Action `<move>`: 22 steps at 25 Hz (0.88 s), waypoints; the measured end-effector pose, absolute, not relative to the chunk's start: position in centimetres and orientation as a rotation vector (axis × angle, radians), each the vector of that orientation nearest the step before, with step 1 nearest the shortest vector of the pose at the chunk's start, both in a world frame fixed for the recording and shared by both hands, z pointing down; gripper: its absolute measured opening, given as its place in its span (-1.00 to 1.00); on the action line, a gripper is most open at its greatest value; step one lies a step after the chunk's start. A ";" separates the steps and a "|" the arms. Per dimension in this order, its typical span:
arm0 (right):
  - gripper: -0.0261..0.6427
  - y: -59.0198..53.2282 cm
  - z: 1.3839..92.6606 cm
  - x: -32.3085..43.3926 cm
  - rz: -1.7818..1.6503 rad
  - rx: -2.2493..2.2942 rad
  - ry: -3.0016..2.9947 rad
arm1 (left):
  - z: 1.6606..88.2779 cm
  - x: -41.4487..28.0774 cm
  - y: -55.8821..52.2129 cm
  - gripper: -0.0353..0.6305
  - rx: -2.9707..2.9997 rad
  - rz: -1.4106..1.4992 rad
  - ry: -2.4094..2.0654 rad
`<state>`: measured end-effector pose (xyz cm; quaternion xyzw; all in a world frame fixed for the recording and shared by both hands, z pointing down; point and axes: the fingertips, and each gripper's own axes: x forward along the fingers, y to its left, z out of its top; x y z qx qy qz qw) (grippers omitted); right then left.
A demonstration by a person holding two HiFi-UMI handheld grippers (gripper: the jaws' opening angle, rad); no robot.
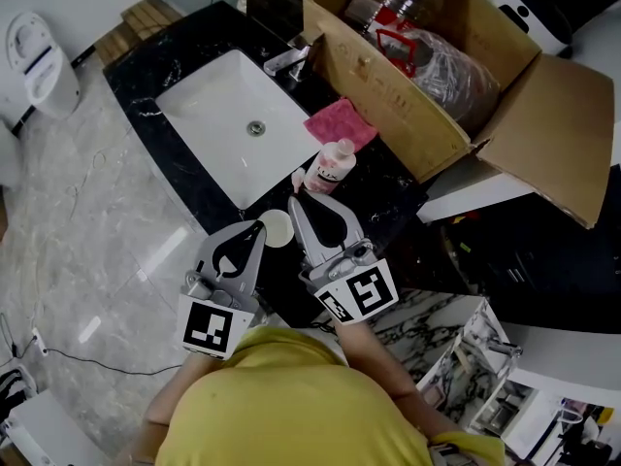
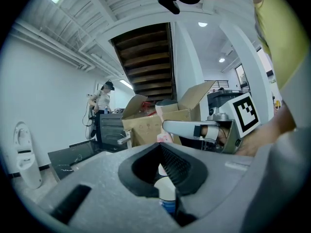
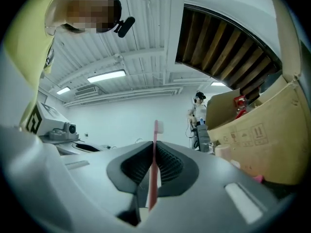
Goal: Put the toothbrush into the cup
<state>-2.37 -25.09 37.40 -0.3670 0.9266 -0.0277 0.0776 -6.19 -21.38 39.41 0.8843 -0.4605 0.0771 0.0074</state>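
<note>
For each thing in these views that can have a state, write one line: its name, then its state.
right tool: shut on the toothbrush
toothbrush: held, bristle end up, not yet in the cup
left tool: shut, apparently on the cup's rim
cup: mouth up, no brush inside
cardboard box: flaps open
bottle: cap on
sink: no water in it
</note>
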 end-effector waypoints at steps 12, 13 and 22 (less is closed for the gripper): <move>-0.83 -25.2 41.1 -5.5 -0.217 -1.075 2.832 | 39.7 -8.2 -21.2 -0.89 2.724 0.243 -1.491; -0.83 -25.3 41.8 -5.5 -0.240 -1.090 2.846 | 39.8 -8.2 -21.2 -0.89 2.726 0.246 -1.490; -0.82 -25.5 45.7 -5.5 -0.368 -1.202 3.015 | 39.8 -7.8 -21.3 -0.89 2.735 0.242 -1.470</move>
